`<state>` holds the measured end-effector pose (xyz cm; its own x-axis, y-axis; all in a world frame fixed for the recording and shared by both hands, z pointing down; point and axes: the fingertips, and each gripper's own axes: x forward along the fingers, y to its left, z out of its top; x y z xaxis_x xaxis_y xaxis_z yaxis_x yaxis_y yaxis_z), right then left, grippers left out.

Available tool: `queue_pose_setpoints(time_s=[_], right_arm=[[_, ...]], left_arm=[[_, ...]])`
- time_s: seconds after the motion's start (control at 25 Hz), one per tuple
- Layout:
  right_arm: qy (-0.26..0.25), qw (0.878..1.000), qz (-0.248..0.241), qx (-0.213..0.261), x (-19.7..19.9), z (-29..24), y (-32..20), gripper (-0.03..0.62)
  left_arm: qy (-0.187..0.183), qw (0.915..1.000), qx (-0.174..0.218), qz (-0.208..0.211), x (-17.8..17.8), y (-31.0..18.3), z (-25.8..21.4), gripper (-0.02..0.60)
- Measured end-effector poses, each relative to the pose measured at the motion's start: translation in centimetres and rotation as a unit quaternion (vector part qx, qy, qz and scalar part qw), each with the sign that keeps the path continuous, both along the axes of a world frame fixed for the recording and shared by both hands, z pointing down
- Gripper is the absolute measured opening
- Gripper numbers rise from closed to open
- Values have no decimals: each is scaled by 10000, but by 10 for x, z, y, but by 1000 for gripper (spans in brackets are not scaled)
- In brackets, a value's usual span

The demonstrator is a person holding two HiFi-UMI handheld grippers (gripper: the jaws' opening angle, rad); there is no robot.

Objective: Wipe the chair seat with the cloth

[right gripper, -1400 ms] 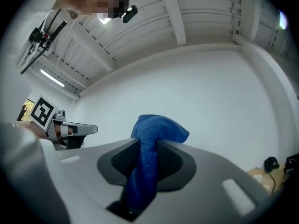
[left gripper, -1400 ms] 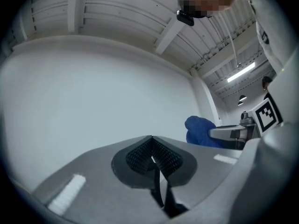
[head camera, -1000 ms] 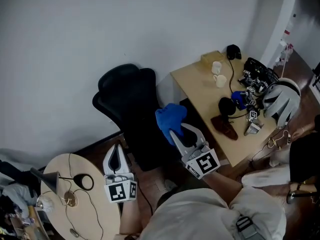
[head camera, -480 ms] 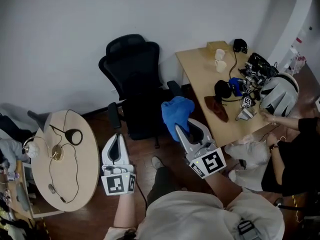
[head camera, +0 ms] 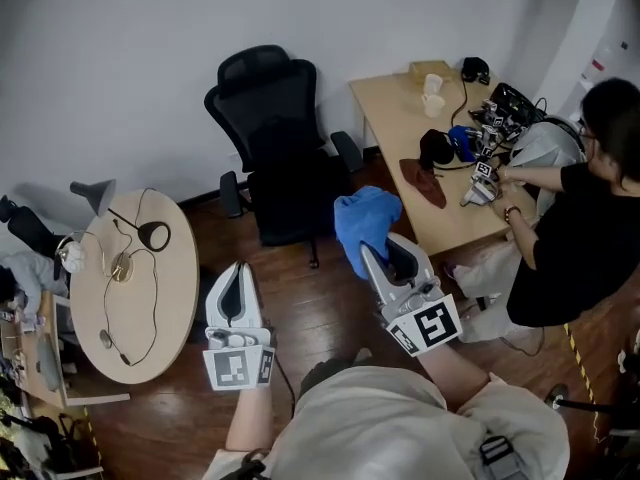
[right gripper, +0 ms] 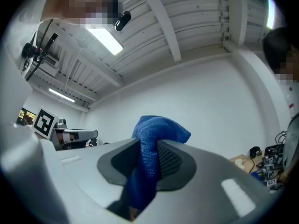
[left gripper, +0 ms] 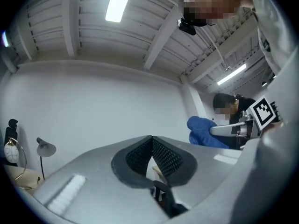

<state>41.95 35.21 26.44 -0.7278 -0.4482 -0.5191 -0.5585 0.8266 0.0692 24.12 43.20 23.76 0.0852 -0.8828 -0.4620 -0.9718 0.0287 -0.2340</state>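
A black office chair point(head camera: 280, 148) stands against the white wall, its seat point(head camera: 292, 200) facing me. My right gripper point(head camera: 372, 240) is shut on a blue cloth point(head camera: 365, 223) and is held above the wood floor, right of the seat and not touching it. In the right gripper view the blue cloth point(right gripper: 152, 146) bulges out between the jaws, which point up at the ceiling. My left gripper point(head camera: 236, 286) is shut with nothing in it, low at the left, well short of the chair. In the left gripper view its jaws point(left gripper: 152, 146) meet at the tips.
A round wooden side table point(head camera: 130, 288) with cables stands at the left. A rectangular desk point(head camera: 420, 158) with cups, headphones and gear stands right of the chair. A person in black point(head camera: 570, 228) sits at its far side. Wood floor point(head camera: 300, 298) lies between me and the chair.
The view has pulled back and up from the chair. Both grippers sit lower in the frame, the right one still holding the cloth. The person at the desk has come into view.
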Motion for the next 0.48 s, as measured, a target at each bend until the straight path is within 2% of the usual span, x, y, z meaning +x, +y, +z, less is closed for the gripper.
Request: queue_pose_setpoints(time_s=[0.2, 0.48], right_arm=[[-57, 10000, 8, 72, 10, -12, 21, 96], [54, 9997, -187, 131, 1, -2, 42, 97]], left_arm=[[-27, 10000, 74, 35, 11, 19, -7, 9], [74, 10000, -19, -42, 4, 37, 15, 3]])
